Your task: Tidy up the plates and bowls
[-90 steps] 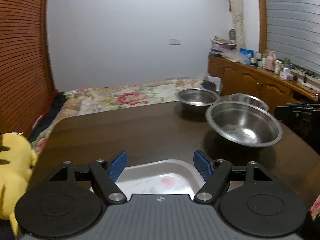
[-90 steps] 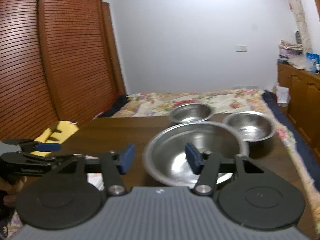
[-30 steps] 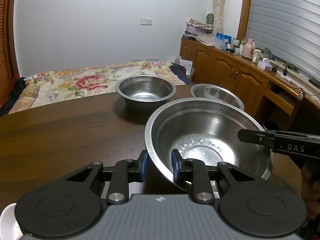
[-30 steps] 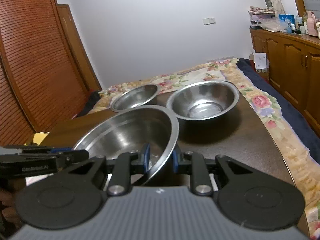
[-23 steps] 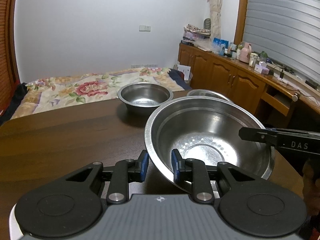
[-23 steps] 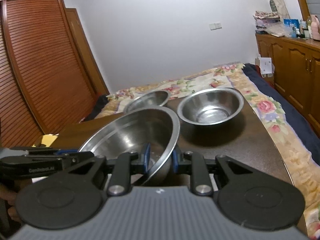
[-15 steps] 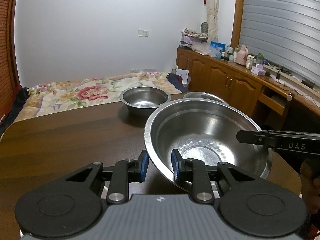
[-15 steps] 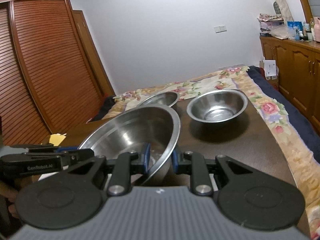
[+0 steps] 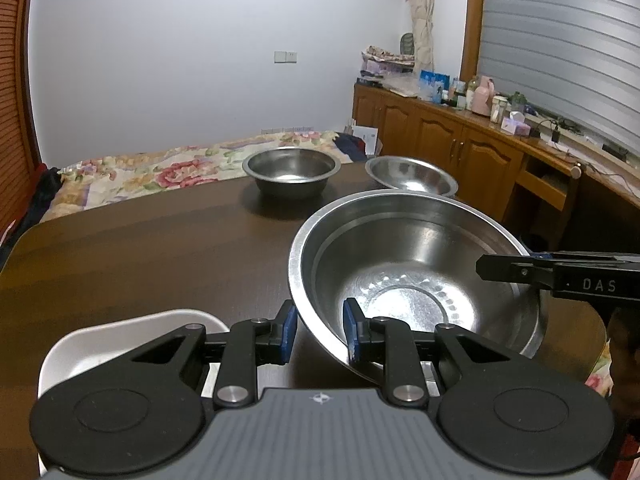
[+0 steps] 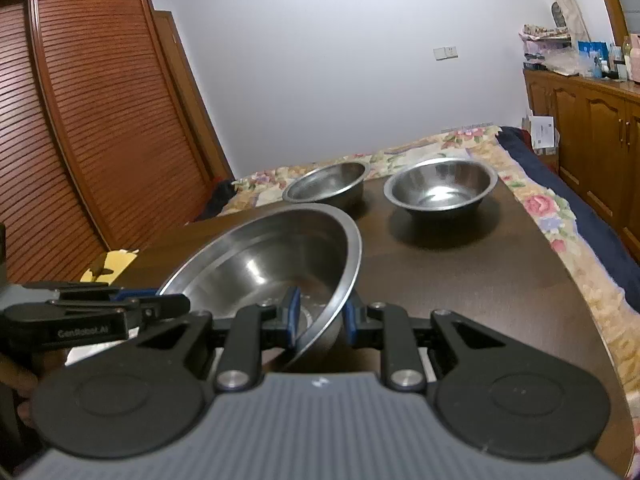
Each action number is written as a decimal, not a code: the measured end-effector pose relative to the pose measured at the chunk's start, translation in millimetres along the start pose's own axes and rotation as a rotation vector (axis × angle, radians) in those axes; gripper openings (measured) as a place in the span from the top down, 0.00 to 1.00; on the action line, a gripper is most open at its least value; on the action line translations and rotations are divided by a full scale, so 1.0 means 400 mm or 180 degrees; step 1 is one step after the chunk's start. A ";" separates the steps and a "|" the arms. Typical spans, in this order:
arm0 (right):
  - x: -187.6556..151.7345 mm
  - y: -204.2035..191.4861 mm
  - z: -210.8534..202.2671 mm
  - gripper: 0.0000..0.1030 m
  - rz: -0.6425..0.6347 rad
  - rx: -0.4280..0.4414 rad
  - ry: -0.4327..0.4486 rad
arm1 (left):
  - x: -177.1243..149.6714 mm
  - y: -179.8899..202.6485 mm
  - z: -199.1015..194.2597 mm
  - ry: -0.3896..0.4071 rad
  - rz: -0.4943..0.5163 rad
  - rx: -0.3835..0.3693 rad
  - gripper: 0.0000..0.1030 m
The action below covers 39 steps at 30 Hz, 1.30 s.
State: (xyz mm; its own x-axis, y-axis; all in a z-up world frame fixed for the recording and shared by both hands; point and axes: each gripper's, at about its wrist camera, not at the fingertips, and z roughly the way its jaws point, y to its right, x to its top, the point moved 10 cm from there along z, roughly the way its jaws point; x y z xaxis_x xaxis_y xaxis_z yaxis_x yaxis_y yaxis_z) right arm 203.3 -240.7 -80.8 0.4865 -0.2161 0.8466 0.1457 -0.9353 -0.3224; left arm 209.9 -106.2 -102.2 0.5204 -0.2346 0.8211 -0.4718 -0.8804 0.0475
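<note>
Holding: large steel bowl (image 9: 416, 264), both grippers
Left gripper (image 9: 318, 330): jaws clenched on its 7 o'clock rim
Right gripper (image 10: 318, 314): jaws clenched on its 3 o'clock rim

Floral bedspread (image 9: 168, 168), wooden cabinets (image 9: 448, 140).

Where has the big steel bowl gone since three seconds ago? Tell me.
Yes: the big steel bowl left the table; both grippers hold it up, nearer the white plate.
</note>
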 end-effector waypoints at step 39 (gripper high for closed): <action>-0.061 0.000 -0.007 0.75 0.0080 -0.0071 -0.0086 | -0.042 0.023 0.002 -0.0009 0.0079 -0.0011 0.68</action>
State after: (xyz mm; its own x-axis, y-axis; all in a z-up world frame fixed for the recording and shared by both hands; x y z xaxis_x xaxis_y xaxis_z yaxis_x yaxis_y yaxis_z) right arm 189.2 -236.2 -100.2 0.5129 -0.2321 0.8264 0.1140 -0.9358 -0.3336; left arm 197.3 -110.4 -116.1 0.5105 -0.2573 0.8205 -0.4869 -0.8730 0.0291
